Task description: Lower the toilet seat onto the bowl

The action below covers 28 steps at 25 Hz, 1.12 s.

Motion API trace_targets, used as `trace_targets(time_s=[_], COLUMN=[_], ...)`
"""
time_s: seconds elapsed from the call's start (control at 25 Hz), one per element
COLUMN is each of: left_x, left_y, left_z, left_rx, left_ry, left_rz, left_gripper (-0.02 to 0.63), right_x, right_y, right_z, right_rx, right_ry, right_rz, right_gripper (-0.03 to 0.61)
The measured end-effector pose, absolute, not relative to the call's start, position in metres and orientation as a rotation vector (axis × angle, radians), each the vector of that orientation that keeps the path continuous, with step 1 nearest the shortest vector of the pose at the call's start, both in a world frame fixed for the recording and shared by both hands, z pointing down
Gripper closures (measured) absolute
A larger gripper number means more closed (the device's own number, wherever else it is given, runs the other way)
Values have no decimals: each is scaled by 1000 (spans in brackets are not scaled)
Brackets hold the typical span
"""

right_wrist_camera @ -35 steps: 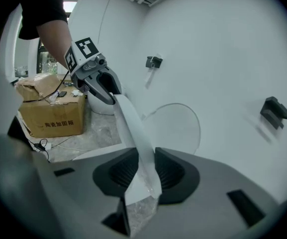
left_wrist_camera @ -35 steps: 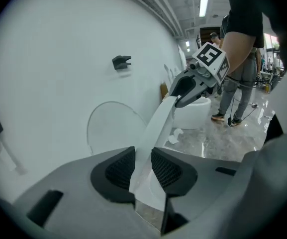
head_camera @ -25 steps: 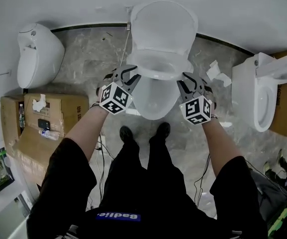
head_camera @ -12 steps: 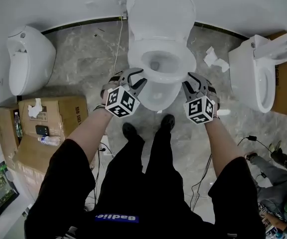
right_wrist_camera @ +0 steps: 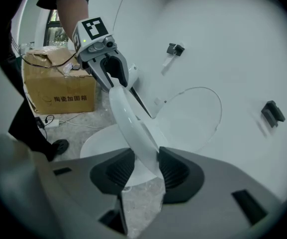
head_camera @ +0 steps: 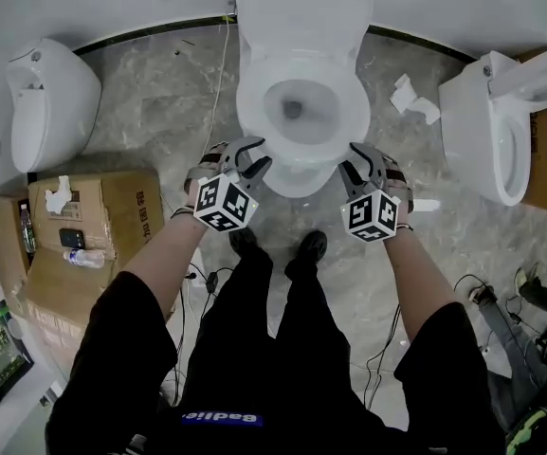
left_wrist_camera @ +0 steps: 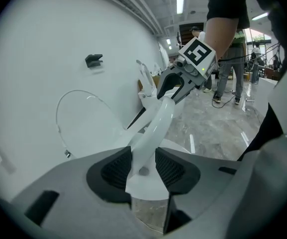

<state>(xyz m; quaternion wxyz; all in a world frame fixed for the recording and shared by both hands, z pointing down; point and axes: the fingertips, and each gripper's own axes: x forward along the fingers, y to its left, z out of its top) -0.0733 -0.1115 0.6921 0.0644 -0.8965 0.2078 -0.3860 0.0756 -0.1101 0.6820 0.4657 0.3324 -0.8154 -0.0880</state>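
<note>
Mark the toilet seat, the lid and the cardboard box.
seat [head_camera: 251, 102], head view, left side of the ring.
lid [head_camera: 301, 12], head view, middle of the raised lid.
box [head_camera: 126, 211], head view, bare part of the top.

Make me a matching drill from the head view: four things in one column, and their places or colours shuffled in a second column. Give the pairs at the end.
Things
1. crumpled paper
2. urinal
3. toilet seat
4. cardboard box

Places and colours
A. over the bowl
B. brown, with a bottle lying on it
C. white, far left in the head view
D. on the floor, right of the bowl

Pairs: 1-D, 2-C, 3-A, 4-B
</note>
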Motion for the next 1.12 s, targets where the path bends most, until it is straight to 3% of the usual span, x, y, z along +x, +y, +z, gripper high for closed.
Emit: trace_targets(time_s=[1.12], left_x=[-77], left_y=[-15], left_z=[859], left_rx=[-2656], left_ry=[550], left_rz=[-1394], left_gripper=[444], right_x=[71], right_y=[-17], right_z=[865], right_rx=[519], right_ry=[-1904], right_rz=[-304], right_gripper=[366])
